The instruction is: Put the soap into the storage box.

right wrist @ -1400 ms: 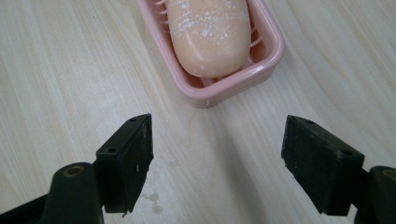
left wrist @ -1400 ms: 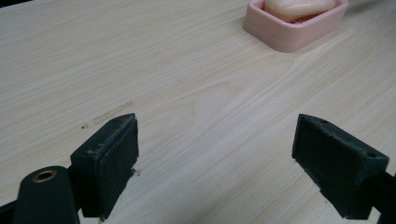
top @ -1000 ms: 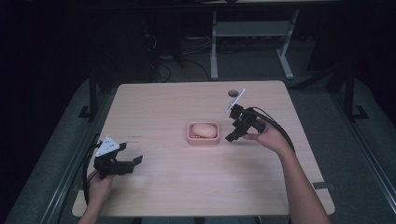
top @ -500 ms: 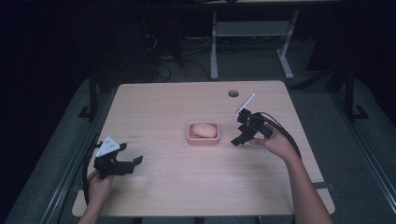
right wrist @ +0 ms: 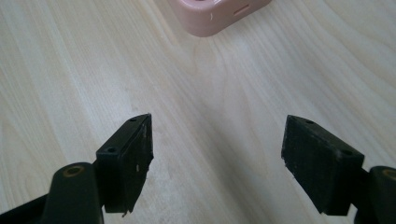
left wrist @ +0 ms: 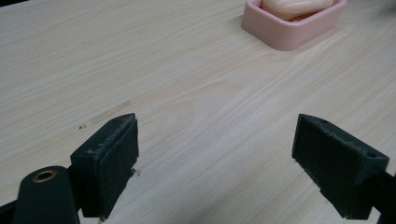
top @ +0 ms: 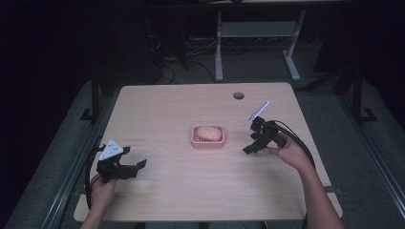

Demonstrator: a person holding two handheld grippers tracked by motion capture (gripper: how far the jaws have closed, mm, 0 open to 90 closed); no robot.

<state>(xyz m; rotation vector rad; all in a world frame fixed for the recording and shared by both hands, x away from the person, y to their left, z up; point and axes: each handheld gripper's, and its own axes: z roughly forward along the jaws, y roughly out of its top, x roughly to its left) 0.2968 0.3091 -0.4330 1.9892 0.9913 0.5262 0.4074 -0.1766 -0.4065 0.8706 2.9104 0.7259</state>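
**Both grippers wide apart over a bare worktop, soap dish between them**

While the pink soap dish [top: 207,136] sits near the middle of the pale wood worktop [top: 191,191], the two grippers stand well off to either side of it. A pale peach bar of soap [top: 209,133] lies inside the dish, filling most of it.

At the near left corner, the left gripper [top: 136,167] is held low over the worktop in the person's left hand [top: 102,188], its grey three-cornered plate on top and its jaws pointing toward the centre. From the left gripper view the jaws are spread wide with nothing between them but wood grain; the dish [left wrist: 292,23] shows at the top right, well ahead, with the soap [left wrist: 294,7] in it.

To the right of the dish, the right gripper [top: 248,147] is held in the right hand [top: 291,152], tilted down toward the worktop, with its cable looping behind the wrist. Its jaws too are released and empty; in the right gripper view they frame bare wood, and the dish's rounded pink corner [right wrist: 217,14] lies ahead, apart from them.

A small dark round hole [top: 238,95] sits near the worktop's far edge.
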